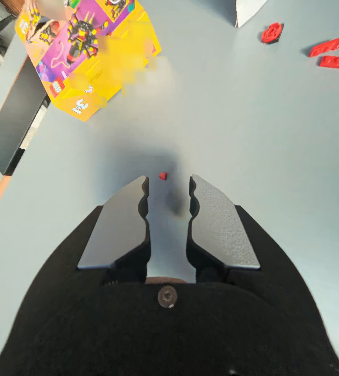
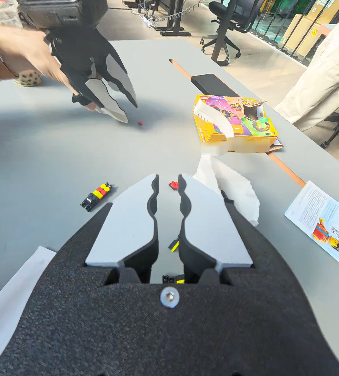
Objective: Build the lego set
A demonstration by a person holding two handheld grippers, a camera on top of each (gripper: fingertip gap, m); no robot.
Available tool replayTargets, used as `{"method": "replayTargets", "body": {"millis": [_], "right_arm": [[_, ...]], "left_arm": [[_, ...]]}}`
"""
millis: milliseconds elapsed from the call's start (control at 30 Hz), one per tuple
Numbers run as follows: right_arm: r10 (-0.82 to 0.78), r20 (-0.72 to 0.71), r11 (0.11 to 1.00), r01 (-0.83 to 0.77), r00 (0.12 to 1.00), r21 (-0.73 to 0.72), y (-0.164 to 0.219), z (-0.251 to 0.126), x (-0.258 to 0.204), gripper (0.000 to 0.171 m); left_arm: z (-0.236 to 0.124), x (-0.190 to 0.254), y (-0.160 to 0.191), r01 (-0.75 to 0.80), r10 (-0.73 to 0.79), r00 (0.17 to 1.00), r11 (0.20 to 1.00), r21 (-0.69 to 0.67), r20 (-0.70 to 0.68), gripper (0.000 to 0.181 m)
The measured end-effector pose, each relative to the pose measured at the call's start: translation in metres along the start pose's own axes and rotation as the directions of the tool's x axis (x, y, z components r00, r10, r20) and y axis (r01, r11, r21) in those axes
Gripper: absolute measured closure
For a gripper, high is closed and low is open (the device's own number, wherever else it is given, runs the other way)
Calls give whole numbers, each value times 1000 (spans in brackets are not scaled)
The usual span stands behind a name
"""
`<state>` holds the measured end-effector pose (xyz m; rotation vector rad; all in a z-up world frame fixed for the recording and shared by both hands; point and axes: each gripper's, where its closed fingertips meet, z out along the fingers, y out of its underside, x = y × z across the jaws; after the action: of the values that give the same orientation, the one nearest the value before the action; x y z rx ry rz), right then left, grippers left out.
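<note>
Our left tool [image 1: 169, 178] hangs spread just short of a tiny red piece [image 1: 162, 176] on the bench [image 1: 246, 142]; our right tool [image 2: 168, 178], also parted, holds nothing.

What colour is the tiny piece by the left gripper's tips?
Red; the left wrist view shows it best.

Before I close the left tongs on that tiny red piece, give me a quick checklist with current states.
1. Left tongs open: ok.
2. Tiny red piece between the tips: not ok, it lies just ahead of them, nearer the left tip.
3. Piece lying free on the grey table, nothing touching it: ok.
4. Tips down at table level: cannot tell.
5. Right tongs open, holding nothing, well apart from the left: ok.
6. Partial build out of the path: ok.
</note>
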<state>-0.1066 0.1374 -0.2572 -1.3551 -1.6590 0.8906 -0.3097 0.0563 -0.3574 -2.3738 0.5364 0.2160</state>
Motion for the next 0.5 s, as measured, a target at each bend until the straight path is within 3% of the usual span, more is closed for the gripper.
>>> {"method": "replayTargets", "body": {"millis": [100, 333, 500], "right_arm": [[41, -9, 999, -41, 999, 23, 15, -4, 4, 154], [119, -3, 989, -118, 993, 89, 24, -16, 25, 156], [156, -31, 977, -150, 987, 151, 22, -29, 43, 157]], "left_arm": [[13, -6, 20, 30, -28, 997, 999, 17, -67, 142], [25, -10, 13, 65, -47, 980, 994, 84, -196, 149], [31, -10, 9, 87, -64, 961, 994, 74, -269, 175]]}}
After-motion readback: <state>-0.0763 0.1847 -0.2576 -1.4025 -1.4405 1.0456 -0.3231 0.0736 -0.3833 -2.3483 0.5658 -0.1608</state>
